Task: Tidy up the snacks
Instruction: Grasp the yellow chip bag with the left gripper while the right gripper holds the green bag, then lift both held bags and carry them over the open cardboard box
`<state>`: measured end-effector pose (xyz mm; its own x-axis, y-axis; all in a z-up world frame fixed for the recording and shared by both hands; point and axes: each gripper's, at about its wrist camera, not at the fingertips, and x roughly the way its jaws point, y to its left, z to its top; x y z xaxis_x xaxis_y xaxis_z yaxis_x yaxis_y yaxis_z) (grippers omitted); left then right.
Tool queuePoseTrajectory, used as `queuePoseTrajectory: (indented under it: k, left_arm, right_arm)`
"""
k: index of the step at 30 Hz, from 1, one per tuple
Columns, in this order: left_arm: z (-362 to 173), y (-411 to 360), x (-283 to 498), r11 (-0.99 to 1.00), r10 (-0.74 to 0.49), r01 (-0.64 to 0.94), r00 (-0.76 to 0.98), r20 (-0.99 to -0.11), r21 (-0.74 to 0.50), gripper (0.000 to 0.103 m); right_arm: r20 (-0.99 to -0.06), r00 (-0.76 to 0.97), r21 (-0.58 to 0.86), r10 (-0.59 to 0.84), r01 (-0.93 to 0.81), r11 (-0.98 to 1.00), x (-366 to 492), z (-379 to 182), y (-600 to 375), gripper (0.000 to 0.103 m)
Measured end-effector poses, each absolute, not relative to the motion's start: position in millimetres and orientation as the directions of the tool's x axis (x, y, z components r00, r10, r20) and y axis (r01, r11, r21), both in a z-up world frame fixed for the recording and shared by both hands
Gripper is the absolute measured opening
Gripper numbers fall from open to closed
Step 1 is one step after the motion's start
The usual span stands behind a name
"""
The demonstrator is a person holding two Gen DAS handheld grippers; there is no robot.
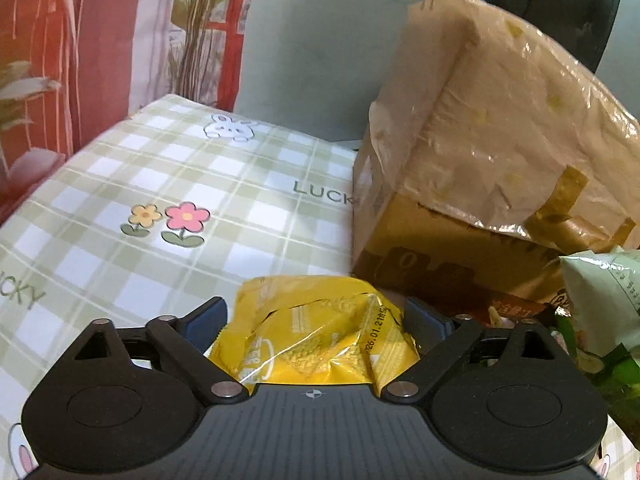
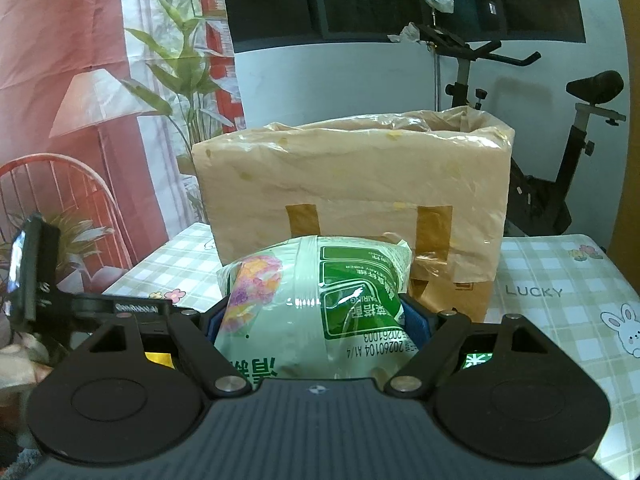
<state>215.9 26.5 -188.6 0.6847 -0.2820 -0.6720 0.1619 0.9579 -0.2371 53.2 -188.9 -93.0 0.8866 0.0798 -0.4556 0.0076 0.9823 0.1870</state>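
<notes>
Two close wrist views, both facing the lined box (image 1: pixel 480 128) (image 2: pixel 352 184).

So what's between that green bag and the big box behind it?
Nothing shows there: in the right wrist view the green bag, held in the jaws, overlaps the box, hiding that stretch.

A lined box (image 2: pixel 352 184) stands on the worktop (image 2: pixel 560 272), with an exercise bike (image 2: pixel 560 168) behind it to the right. A snack bag (image 2: pixel 320 304) sits before the box, between the right gripper's (image 2: pixel 320 316) jaws. Another snack packet (image 1: pixel 316 332) lies left of the box, between the left gripper's (image 1: pixel 316 320) jaws.
</notes>
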Motion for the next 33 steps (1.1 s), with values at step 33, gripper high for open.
queuePoseTrajectory:
  k: [33]
  left_arm:
    - [-88.2,41.4,113.5,0.959,-0.283,0.239,0.836,-0.470,-0.152,0.084]
  right_arm:
    - [-0.356,0.926,0.168,0.128,-0.071,0.983,13.5,-62.5,-171.2,0.082]
